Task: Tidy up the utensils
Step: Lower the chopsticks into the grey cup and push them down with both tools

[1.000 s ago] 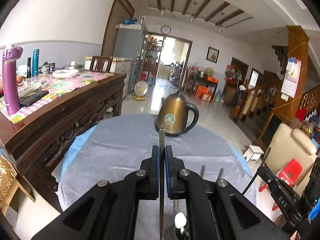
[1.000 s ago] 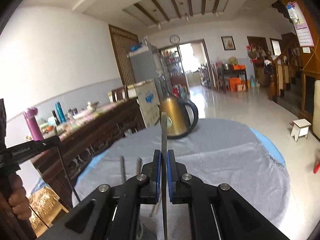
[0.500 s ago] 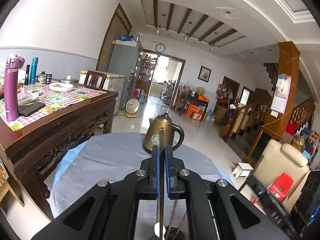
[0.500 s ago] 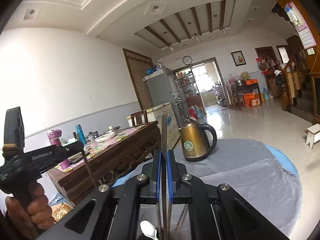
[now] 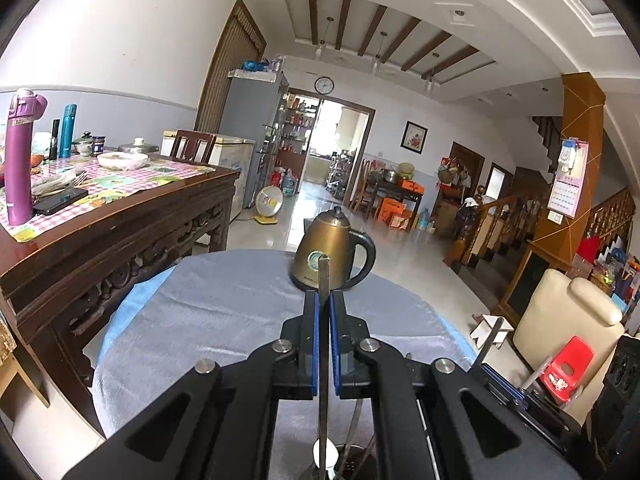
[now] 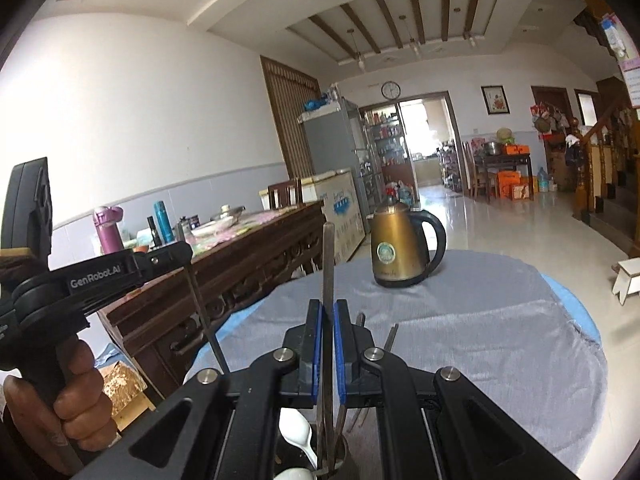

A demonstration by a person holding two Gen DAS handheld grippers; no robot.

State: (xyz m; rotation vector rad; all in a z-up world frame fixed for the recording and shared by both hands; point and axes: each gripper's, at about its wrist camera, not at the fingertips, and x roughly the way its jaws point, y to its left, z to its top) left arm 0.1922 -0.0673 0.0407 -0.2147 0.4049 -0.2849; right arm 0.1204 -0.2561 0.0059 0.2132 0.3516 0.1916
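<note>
The left hand-held gripper (image 5: 324, 312) clamps 1 upright metal utensil handle (image 5: 323, 280); the right hand-held gripper (image 6: 329, 320) clamps another utensil (image 6: 328, 264), both above the holder (image 6: 320, 468) on the grey-clothed table (image 6: 480, 320).

A brass-coloured electric kettle with a black handle (image 5: 333, 253) stands upright on a round table covered by a grey cloth (image 5: 224, 300) over a light blue one. To the left is a dark carved wooden table (image 5: 132, 232) with a pink checked cloth; on it stand a tall purple flask (image 5: 20, 160), a teal bottle (image 5: 67, 132), a white bowl (image 5: 122, 159) and a black phone (image 5: 60, 201). A round wall clock (image 6: 391, 90) hangs above the doorway, beside a grey refrigerator (image 6: 332, 152). A cream armchair (image 5: 568, 320) and a red plastic stool (image 5: 566, 368) stand at right.
</note>
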